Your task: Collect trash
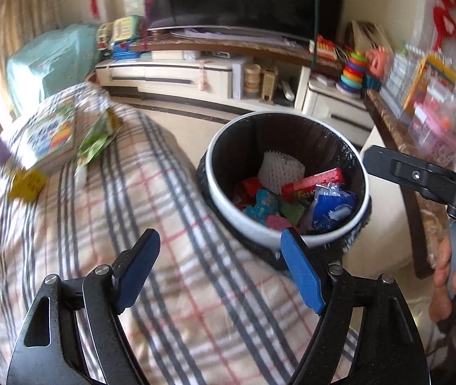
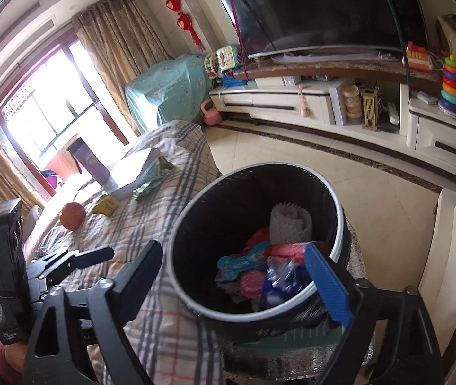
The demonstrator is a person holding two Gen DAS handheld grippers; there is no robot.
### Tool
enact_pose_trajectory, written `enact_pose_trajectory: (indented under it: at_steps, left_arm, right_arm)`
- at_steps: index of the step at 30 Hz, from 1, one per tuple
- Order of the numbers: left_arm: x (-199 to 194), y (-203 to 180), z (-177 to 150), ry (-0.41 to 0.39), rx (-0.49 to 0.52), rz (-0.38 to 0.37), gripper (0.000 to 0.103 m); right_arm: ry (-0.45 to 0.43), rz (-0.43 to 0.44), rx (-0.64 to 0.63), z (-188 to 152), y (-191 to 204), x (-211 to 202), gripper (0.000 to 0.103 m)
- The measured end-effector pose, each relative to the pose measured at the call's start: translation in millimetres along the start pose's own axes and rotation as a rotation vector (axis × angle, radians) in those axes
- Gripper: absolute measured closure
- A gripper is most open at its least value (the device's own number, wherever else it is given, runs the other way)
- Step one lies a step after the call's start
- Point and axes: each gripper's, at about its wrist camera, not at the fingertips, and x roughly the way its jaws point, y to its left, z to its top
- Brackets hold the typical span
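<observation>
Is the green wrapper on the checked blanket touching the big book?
Touching. In the left wrist view the green wrapper lies against the edge of the book with no blanket visible between them.

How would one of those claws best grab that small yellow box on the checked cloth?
Judging by its shape, come down from above and pinch two opposite flat sides of the yellow box. It lies low on the checked cloth, clear of the orange ball.
</observation>
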Motion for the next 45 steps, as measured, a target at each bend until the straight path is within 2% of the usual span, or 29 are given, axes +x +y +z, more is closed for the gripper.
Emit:
enact_pose_trajectory:
  at_steps: [8,13,17,19,22,24,27,36,45]
  left_arm:
    - [-35.9,26.0,-48.1,-0.054,-0.136,-0.024,0.018]
    - [-56.0,29.7,-77.2,-0.091,-0.169,0.002,0.018]
    - [-80.0,27.0,-89.4,-0.160,-0.168,0.026,0.018]
    - [-95.5,24.3,-94.9,-0.217,-0.164,0.049,0.018]
    - [-118.7,21.1,-108.8,-0.314,-0.169,0.092,0.001]
    - [-130.1,20.5,-120.5,-0.376,-0.181,0.130,0.000]
    - [-137.0,18.5,-136.1,-0.416,-0.179,0.172,0.000]
    - [-154.8,18.6,-161.7,-0.501,-0.196,0.272,0.000]
    - [-161.1,11.4,-170.5,-0.520,-0.181,0.302,0.000]
  right_arm:
    - [-0.045,0.008,-0.014,-37.7,28.1,-20.6,0.003]
    - [-0.046,0.009,-0.030,-60.5,41.6,-25.9,0.003]
    - [-0.096,0.003,-0.054,-69.9,53.5,-42.0,0.003]
    - [-0.159,-0.023,-0.085,-73.4,62.9,-59.4,0.003]
    - [-0.302,-0.062,-0.146,-84.8,79.9,-90.0,0.000]
    - [-0.389,-0.098,-0.197,-97.2,89.2,-105.5,0.000]
    - [-0.450,-0.141,-0.244,-113.9,97.2,-111.3,0.000]
    - [-0.469,-0.185,-0.272,-133.9,99.4,-113.8,0.000]
    - [-0.466,-0.205,-0.285,-142.7,103.4,-111.7,0.000]
